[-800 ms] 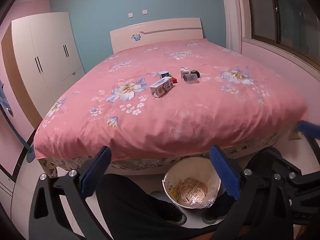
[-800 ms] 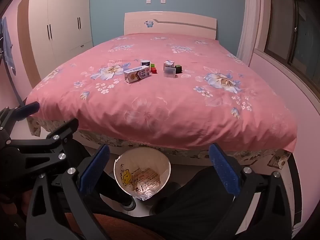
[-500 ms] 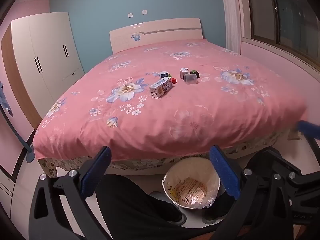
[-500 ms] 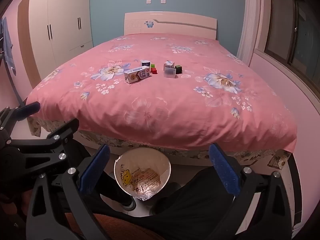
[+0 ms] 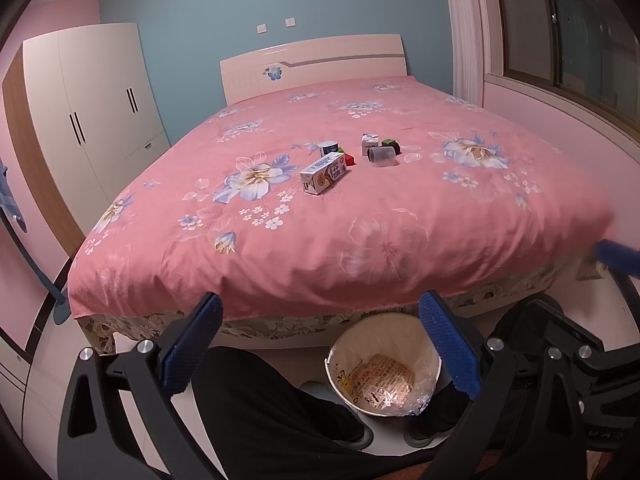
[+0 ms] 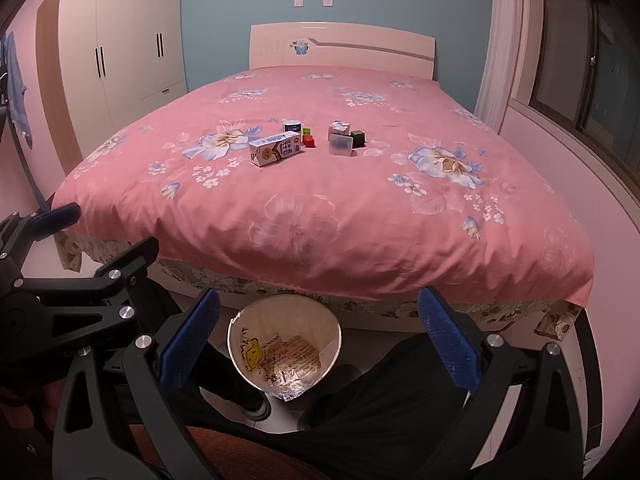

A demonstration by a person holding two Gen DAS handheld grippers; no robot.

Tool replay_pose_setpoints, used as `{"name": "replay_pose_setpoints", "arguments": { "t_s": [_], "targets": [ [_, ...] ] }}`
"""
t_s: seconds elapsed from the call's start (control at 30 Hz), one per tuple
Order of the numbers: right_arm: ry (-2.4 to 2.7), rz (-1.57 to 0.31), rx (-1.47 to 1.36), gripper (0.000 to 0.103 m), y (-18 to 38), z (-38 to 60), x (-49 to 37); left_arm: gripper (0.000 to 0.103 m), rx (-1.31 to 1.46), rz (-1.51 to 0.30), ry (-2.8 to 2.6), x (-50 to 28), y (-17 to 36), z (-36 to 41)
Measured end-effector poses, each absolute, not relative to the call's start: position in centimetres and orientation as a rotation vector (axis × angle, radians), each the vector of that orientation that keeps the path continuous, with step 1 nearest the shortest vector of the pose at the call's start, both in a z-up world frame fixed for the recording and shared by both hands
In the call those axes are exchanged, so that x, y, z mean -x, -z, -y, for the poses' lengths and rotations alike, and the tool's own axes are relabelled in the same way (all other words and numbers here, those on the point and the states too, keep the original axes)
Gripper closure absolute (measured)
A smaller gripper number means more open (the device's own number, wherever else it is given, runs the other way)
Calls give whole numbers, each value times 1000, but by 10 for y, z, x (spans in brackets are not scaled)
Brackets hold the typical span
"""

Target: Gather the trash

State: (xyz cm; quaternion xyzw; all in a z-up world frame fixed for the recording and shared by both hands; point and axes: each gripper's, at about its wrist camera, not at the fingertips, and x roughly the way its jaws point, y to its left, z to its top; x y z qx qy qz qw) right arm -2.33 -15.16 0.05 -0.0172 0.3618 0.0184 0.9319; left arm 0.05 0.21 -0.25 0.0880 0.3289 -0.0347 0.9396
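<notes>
Trash lies in a cluster on the pink floral bed [image 5: 360, 240] [image 6: 320, 208]: a milk carton [image 5: 323, 172] [image 6: 275, 151] on its side, a small white box [image 5: 369, 143] [image 6: 338, 129], a clear plastic cup [image 5: 382, 157] [image 6: 341, 145] on its side, a round white-and-blue tub [image 5: 329, 147] [image 6: 292, 125], and red [image 6: 309, 141] and green cubes [image 6: 358, 137]. A white bin [image 5: 384, 364] [image 6: 284, 344] with a wrapper inside stands on the floor at the bed's foot. My left gripper [image 5: 320, 344] and right gripper [image 6: 316, 344] are both open and empty, held low over the bin, far from the trash.
A person's dark trouser legs [image 5: 272, 408] and shoes flank the bin. A white wardrobe [image 5: 92, 120] stands left of the bed, a window [image 5: 568, 28] with a ledge on the right. In the right wrist view, the left gripper's black frame [image 6: 60, 292] fills the lower left.
</notes>
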Motion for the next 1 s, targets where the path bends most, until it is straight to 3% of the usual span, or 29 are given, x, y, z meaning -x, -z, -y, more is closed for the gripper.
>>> {"name": "replay_pose_setpoints", "arguments": {
  "t_s": [1.0],
  "targets": [
    [-49, -755, 32, 5, -1, 150, 23, 3, -178, -681, 68, -2, 2, -3]
  ]
}}
